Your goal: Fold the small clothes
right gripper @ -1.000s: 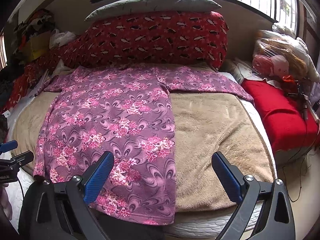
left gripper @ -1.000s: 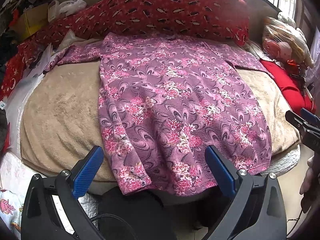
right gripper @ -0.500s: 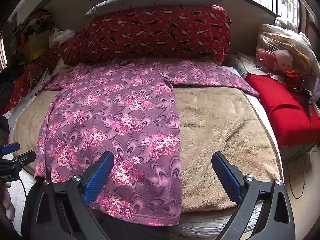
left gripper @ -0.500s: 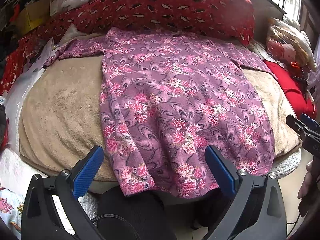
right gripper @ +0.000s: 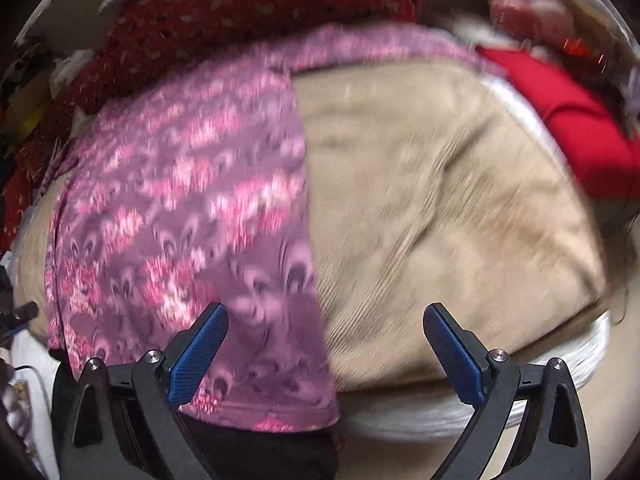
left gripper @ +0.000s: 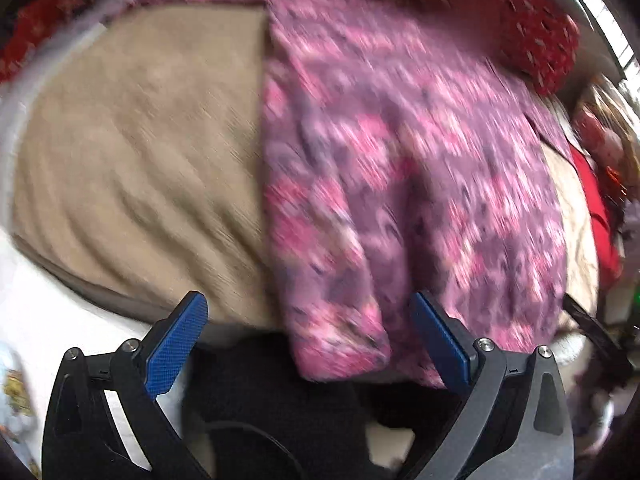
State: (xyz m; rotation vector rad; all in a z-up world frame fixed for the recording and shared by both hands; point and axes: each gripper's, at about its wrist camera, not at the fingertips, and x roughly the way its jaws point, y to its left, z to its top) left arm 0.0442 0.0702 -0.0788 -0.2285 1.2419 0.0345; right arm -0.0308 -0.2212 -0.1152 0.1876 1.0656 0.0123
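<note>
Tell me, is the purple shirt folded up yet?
No, spread flat. The shirt lies open along the blanket, hem over the edge, no folds showing.

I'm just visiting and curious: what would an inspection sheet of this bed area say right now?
Surface: tan blanket covering the bed.
Job's things: purple flowered garment spread flat, hem hanging over the near edge; not folded yet.
Clutter: red patterned pillow at the head, red cushion on the right.
Grippers: left gripper open, holding nothing; right gripper open, holding nothing.
Cables: thin dark cable below the left gripper.
Surroundings: blurred; window at the far right.
</note>
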